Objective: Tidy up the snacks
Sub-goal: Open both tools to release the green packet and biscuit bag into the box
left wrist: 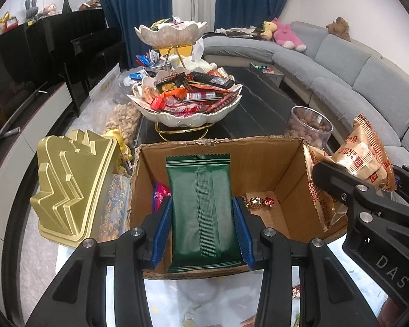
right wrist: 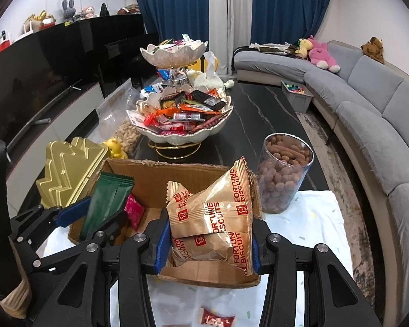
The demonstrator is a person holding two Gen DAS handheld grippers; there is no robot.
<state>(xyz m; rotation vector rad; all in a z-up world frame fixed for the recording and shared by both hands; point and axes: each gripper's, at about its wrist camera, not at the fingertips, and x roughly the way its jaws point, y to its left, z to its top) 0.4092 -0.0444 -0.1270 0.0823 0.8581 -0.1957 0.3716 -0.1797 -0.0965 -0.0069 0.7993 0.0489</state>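
My left gripper [left wrist: 201, 204] is shut on a dark green snack packet [left wrist: 201, 207], held lengthwise over the open cardboard box [left wrist: 259, 147]. On the box floor lie a pink packet [left wrist: 161, 193] and a gold-wrapped candy [left wrist: 259, 203]. My right gripper [right wrist: 208, 238] is shut on two gold Fortune Biscuits bags [right wrist: 212, 212], held above the right part of the same box [right wrist: 150, 174]. The right wrist view shows the left gripper [right wrist: 91, 215] with the green packet [right wrist: 106, 204] at the box's left side. The left wrist view shows the biscuit bags [left wrist: 360, 158] at the box's right wall.
A gold ridged lid [left wrist: 68, 190] on a container stands left of the box. Behind it is a two-tier shell bowl [left wrist: 188, 114] piled with snacks, and a clear jar of nuts [right wrist: 283, 174] to the right. A red wrapped candy [right wrist: 218, 320] lies on the white cloth. A grey sofa [right wrist: 368, 114] curves along the right.
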